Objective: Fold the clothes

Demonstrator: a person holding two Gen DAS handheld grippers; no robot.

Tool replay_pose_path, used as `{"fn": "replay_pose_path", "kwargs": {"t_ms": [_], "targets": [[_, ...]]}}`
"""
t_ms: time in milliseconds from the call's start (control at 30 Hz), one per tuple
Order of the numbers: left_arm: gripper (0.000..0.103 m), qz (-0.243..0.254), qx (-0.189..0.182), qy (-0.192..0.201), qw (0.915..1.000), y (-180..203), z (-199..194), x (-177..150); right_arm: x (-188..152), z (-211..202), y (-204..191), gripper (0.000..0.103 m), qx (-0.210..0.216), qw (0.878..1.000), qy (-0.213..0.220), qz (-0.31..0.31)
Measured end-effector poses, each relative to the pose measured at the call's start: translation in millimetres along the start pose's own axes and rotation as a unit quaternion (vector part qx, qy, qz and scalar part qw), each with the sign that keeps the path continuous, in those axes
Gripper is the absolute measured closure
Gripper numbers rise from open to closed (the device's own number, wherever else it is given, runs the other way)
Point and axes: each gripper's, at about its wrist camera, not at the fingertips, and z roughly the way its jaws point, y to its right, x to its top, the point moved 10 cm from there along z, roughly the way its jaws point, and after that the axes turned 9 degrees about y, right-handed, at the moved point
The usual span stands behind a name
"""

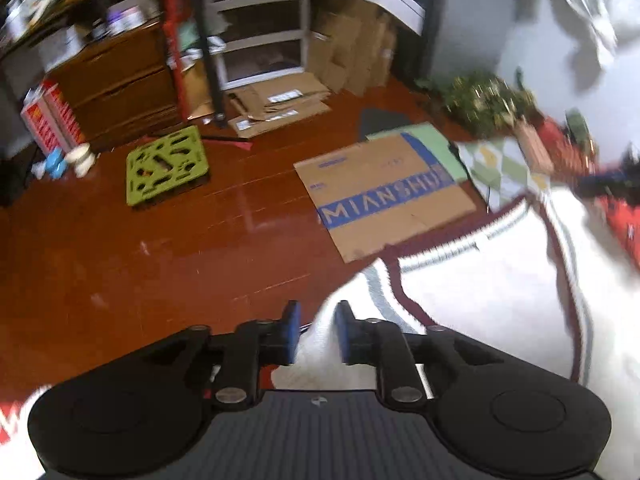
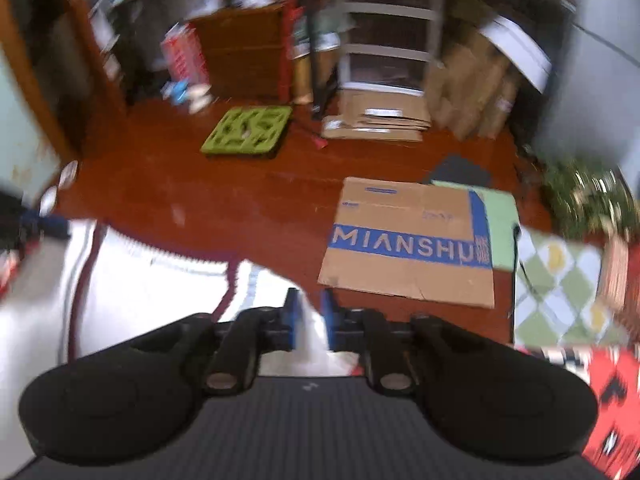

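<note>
Left claw [image 1: 316, 334] nearest, blue pads [image 1: 291, 332] clamped on a bunched fold of the white top [image 1: 480, 304], cloth squeezed between them. Right claw [image 2: 308, 322] same deal, pinching a white fold of that top [image 2: 160, 280] between its pads. Top spread between the two claws, white with maroon and grey striped trim, hanging out over the floor [image 1: 160, 248]; can't tell what's under it. Pretty blurry in both views, esp. at the edges.

Just past the top, flat cardboard [image 1: 384, 196] printed MIANSHU on a blue band, lying on the red-brown floor. Green sheet [image 2: 500, 216] peeking out from under its far right side, dark mat [image 2: 460, 170] behind that. Checkered green-and-white mat [image 2: 560, 280] to the right, red patterned cloth [image 2: 616, 400] at the near right corner.

Further back, a lime-green grid tile [image 1: 168, 164] on the floor. Beyond it, flattened boxes [image 1: 276, 106] stacked in front of a white shelf unit [image 1: 256, 20], more boxes leaning upright beside it. Brown dresser [image 1: 116, 80] on the far left with red-and-white cartons [image 1: 50, 120] next to it. Leafy plant [image 1: 488, 100] on the far right, too smeared for detail.
</note>
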Motion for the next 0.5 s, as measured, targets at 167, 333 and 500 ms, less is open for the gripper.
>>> {"fn": "replay_pose_path", "kwargs": {"t_ms": [167, 333, 500], "targets": [[0.063, -0.046, 0.015, 0.005, 0.9988, -16.8, -26.8, -12.5, -16.5, -26.6, 49.2, 0.077, -0.038, 0.998, -0.006, 0.052], [0.062, -0.092, 0.008, -0.003, 0.9957, -23.1, -47.7, -33.7, -41.2, -31.4, 56.6, 0.072, -0.024, 0.998, -0.02, 0.058], [0.062, -0.105, 0.008, -0.005, 0.9944, -20.2, -50.7, -41.4, -49.1, -13.2, 35.3, 0.067, -0.019, 0.998, -0.023, 0.048]]}}
